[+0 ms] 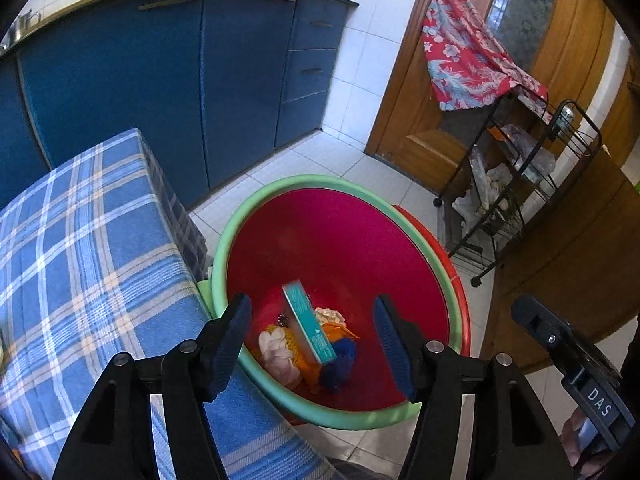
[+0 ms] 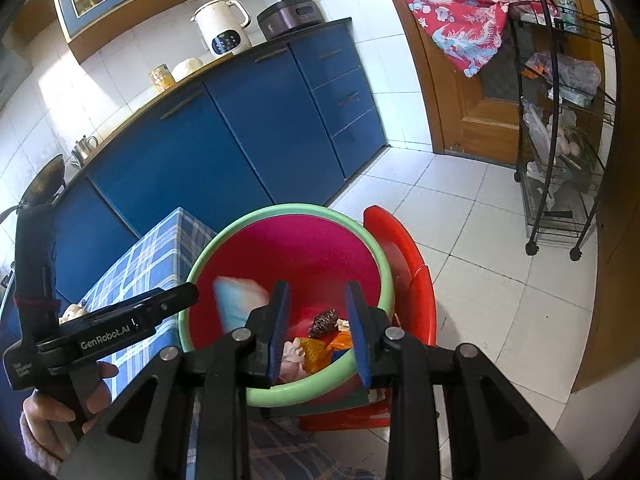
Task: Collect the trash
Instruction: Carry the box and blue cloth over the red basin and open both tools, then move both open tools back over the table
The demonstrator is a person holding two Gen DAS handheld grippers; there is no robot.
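Observation:
A red basin with a green rim (image 1: 280,196) (image 2: 372,248) stands beside the table. Inside lie crumpled tissue (image 1: 276,350), orange scraps (image 1: 334,330), a blue scrap (image 1: 340,364) and a dark scrubber (image 2: 323,322). A teal box (image 1: 308,322), blurred, is in the air inside the basin; it also shows in the right wrist view (image 2: 240,300). My left gripper (image 1: 314,348) is open and empty above the basin. My right gripper (image 2: 318,330) is open and empty over the basin's near rim.
A table with a blue plaid cloth (image 1: 88,248) stands left of the basin. A red plastic stool (image 2: 408,264) holds the basin. Blue cabinets (image 1: 160,80) line the back. A black wire cart (image 2: 568,128) and a wooden door (image 1: 420,120) are on the right.

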